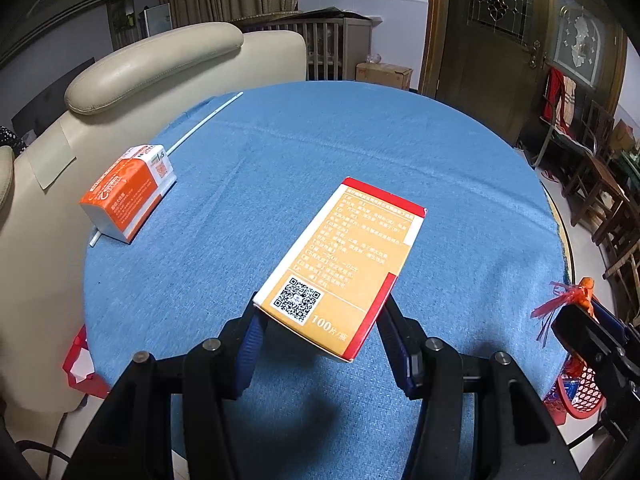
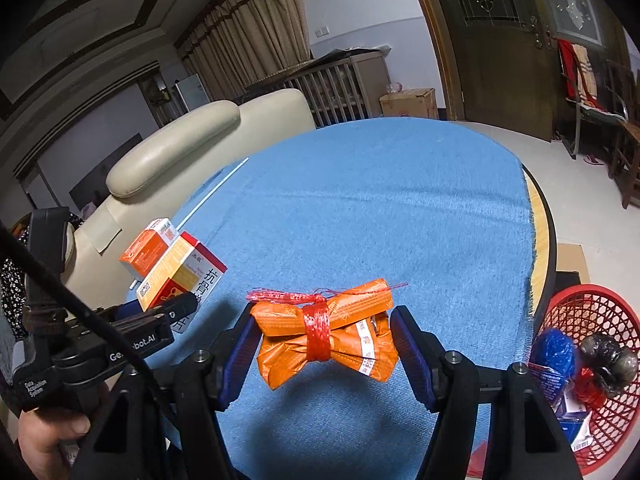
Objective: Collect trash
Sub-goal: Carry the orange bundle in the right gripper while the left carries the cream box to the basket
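The yellow box (image 1: 340, 268) sits clamped between the jaws of the left gripper (image 1: 320, 320), lifted off the blue cloth (image 1: 280, 152) and tilted, its QR code end nearest the camera. The right wrist view shows the same box (image 2: 176, 276) held aloft at the left. The right gripper (image 2: 324, 332) has an orange bundle (image 2: 328, 332) tied with red string between its fingers; the pads look to be touching its sides, though whether it is firmly gripped is hard to tell, and it seems to hang above the cloth.

Farther out on the table, an orange box (image 1: 128, 192) lies near the left edge, resting across a white straw (image 1: 204, 120). Neither is yet collected.

Below the table's right edge stands a red basket (image 2: 608, 308), already holding a blue bag (image 2: 556, 352), a dark lump (image 2: 608, 360) and some packaging. So the task seems to be partway along: some trash is binned, two pieces are in hand and due for the basket, and the orange box and straw remain. A cream sofa (image 1: 160, 68) stands beyond the table.
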A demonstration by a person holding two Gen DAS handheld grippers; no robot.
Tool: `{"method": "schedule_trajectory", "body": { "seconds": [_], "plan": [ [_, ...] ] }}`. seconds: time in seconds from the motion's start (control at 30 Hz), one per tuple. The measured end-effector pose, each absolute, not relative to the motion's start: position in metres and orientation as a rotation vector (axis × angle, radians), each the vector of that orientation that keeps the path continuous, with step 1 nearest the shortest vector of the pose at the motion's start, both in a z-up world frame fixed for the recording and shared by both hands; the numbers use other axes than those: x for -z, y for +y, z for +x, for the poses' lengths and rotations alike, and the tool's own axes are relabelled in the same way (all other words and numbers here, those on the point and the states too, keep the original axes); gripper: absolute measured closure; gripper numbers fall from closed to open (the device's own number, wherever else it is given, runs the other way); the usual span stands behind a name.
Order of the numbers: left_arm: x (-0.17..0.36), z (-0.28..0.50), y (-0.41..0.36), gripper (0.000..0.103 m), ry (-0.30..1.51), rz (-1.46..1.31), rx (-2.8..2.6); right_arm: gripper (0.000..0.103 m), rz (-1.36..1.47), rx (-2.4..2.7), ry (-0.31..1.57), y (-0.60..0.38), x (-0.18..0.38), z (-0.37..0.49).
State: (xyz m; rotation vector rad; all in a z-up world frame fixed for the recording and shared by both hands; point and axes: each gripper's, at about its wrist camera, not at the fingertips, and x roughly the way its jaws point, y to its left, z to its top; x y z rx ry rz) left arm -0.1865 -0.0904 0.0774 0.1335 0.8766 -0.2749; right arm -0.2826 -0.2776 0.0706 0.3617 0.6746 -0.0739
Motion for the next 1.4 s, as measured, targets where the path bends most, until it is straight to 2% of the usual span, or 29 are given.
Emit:
{"method": "schedule_trajectory", "body": {
  "seconds": [0.8, 1.4],
  "plan": [
    [-0.080, -0.196, -0.121, 0.046, 0.858, 0.201, 0.320, 0.034, 0.417, 0.129, 0.626, -0.292, -0.079, -0.316],
    [-0.083, -0.221, -0.188, 0.046, 0.842, 0.293, 0.418, 0.034, 0.521, 0.272, 0.575, -0.345, -0.083, -0.372]
  ]
}}
